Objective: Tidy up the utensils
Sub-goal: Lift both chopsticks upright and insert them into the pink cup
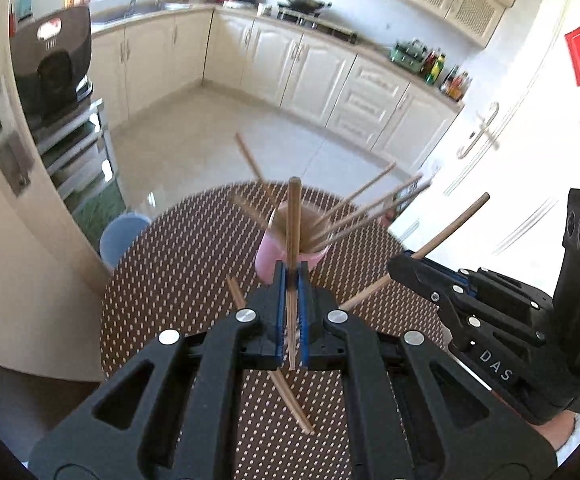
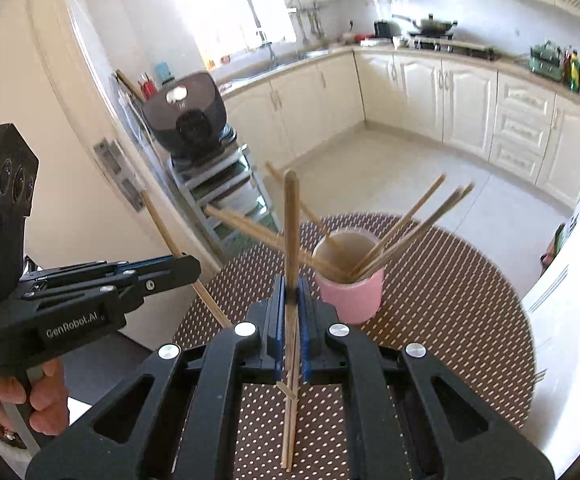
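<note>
A pink cup (image 1: 272, 258) (image 2: 350, 296) stands on the round dotted brown table (image 1: 178, 264) (image 2: 450, 288) and holds several wooden chopsticks fanned outward. My left gripper (image 1: 291, 276) is shut on a wooden chopstick (image 1: 293, 232), held upright just in front of the cup. My right gripper (image 2: 291, 284) is shut on another wooden chopstick (image 2: 290, 248), upright, just left of the cup. Each gripper shows in the other's view, the right one (image 1: 406, 266) with its chopstick slanting, the left one (image 2: 186, 266) likewise. A loose chopstick (image 1: 290, 400) lies on the table under my left gripper.
A blue stool (image 1: 120, 236) stands by the table's far left edge. A metal rack with a dark appliance (image 1: 56, 68) (image 2: 188, 114) stands beside the fridge. Cream cabinets and a white door (image 1: 482, 132) surround the tiled floor.
</note>
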Demonstrator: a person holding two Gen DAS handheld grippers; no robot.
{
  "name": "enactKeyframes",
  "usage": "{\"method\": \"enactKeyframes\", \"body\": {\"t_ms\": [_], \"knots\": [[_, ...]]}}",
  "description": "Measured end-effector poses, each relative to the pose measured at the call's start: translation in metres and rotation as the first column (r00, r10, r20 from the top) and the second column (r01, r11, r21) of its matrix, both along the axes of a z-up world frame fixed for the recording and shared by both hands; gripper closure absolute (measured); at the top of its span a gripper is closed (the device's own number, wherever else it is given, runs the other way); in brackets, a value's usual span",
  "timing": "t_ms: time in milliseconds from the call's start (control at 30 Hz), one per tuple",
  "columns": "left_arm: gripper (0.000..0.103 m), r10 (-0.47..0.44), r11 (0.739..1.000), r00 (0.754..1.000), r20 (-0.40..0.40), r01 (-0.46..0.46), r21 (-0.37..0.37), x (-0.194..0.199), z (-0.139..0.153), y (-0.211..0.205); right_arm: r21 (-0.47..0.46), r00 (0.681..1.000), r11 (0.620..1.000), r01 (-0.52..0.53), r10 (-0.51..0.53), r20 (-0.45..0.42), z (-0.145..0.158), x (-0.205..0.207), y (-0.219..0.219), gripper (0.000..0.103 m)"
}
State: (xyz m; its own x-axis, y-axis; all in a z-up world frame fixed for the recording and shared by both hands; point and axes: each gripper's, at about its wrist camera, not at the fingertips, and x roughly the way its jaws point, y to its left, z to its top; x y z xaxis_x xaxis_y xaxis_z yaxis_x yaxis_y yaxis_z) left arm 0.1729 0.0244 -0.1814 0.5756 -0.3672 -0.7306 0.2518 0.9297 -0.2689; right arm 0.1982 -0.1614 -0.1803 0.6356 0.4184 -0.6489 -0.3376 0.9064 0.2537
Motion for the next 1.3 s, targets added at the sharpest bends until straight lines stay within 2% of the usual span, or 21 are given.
{"method": "enactKeyframes", "body": {"t_ms": [333, 600, 800, 1100, 1300], "knots": [[0.097, 0.026, 0.999, 0.992, 0.123, -0.022, -0.033, 0.022, 0.047, -0.018, -0.013, 0.991, 0.999, 0.036, -0.034, 0.129, 0.042, 0.014, -0.024, 0.098], [0.097, 0.075, 0.996, 0.985, 0.153, -0.068, -0.053, 0.053, 0.059, -0.022, -0.029, 0.985, 0.998, 0.05, -0.045, 0.167, 0.05, 0.037, -0.037, 0.098], [0.097, 0.112, 0.993, 0.983, 0.145, -0.106, -0.051, 0.07, 0.048, -0.026, -0.032, 0.99, 0.999, 0.035, -0.03, 0.14, 0.04, 0.051, -0.04, 0.098], [0.097, 0.087, 0.996, 0.99, 0.108, -0.088, -0.001, 0.078, 0.017, -0.04, -0.044, 0.998, 0.999, 0.005, -0.002, 0.068, 0.014, 0.059, -0.033, 0.098], [0.097, 0.067, 0.998, 0.996, 0.055, -0.068, 0.014, 0.076, -0.007, -0.041, -0.052, 1.0, 0.999, -0.002, 0.003, 0.028, 0.001, 0.064, -0.029, 0.098]]}}
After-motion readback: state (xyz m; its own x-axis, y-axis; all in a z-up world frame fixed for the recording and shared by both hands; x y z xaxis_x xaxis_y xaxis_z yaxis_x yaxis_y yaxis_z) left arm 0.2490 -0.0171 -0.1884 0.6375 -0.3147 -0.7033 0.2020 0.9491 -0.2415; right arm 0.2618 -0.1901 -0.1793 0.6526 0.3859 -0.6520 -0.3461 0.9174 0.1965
